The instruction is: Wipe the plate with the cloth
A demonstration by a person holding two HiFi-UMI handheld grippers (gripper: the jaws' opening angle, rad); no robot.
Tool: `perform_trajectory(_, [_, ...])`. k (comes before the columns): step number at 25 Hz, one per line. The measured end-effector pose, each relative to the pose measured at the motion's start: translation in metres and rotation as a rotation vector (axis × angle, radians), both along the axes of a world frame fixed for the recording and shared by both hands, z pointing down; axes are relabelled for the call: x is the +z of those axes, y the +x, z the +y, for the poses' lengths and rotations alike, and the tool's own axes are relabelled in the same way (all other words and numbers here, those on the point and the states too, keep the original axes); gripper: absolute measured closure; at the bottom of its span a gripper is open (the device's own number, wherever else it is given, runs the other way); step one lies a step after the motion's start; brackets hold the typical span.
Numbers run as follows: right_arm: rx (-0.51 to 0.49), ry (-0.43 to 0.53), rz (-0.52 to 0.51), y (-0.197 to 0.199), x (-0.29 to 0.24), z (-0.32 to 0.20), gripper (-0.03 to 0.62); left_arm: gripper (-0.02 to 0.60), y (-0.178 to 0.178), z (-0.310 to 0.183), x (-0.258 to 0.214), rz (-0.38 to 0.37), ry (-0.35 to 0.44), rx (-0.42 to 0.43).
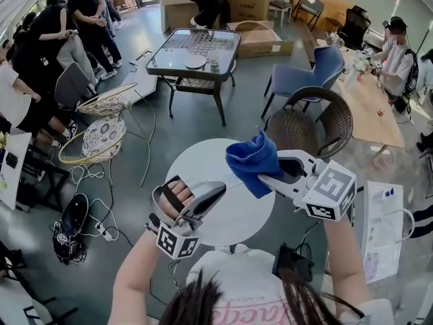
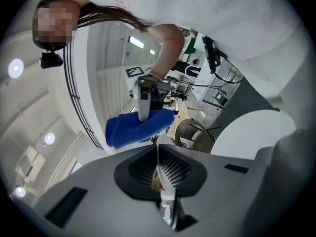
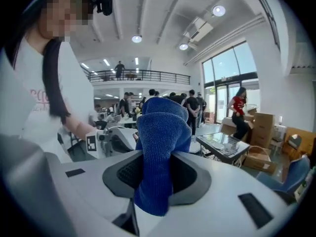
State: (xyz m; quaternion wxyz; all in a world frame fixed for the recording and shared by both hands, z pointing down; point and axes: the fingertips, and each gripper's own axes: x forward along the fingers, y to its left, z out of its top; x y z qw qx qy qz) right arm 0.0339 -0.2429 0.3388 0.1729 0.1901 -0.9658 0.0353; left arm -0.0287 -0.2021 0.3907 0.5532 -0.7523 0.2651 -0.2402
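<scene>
Right gripper (image 1: 270, 175) pinches the soft, limp blue microfibre cloth (image 3: 160, 147) mid-fold; left gripper (image 1: 211, 195) nips the thin, rigid, probably slippery plate (image 2: 161, 174) by its rim.

left forearm (image 1: 132, 276) reaches up from lower left | left hand (image 1: 177, 198) wraps its handle | left gripper (image 1: 215, 189) angled up-right, jaws nearly together, clamped on thin plate (image 2: 161, 167) edge | right forearm (image 1: 342, 249) raised at right | right gripper (image 1: 268, 176) points leftward, jaws pinching blue cloth (image 1: 252, 160) | gripper tips near each other
</scene>
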Motion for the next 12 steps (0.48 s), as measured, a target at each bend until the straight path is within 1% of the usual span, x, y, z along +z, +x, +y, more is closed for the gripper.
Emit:
perform_trajectory(4, [-0.174,-0.089,0.088,-0.036,0.004,0.001,0.461,0.561,0.004,0.005,0.008,-0.157,0.137,0.055])
perform_trajectory(7, [-0.281,-0.145,0.181,-0.05,0.021,0.005,0.461,0.561,0.007,0.014,0.003,-0.233,0.248,0.097])
perform_trajectory(9, [-0.334,-0.156,0.235,-0.054,0.032,0.006,0.461,0.561,0.007,0.019,0.003,-0.271,0.288,0.12])
perform_trajectory(12, [-0.363,-0.155,0.276,-0.059,0.044,-0.002,0.461,0.561,0.004,0.021,0.008,-0.307,0.301,0.131])
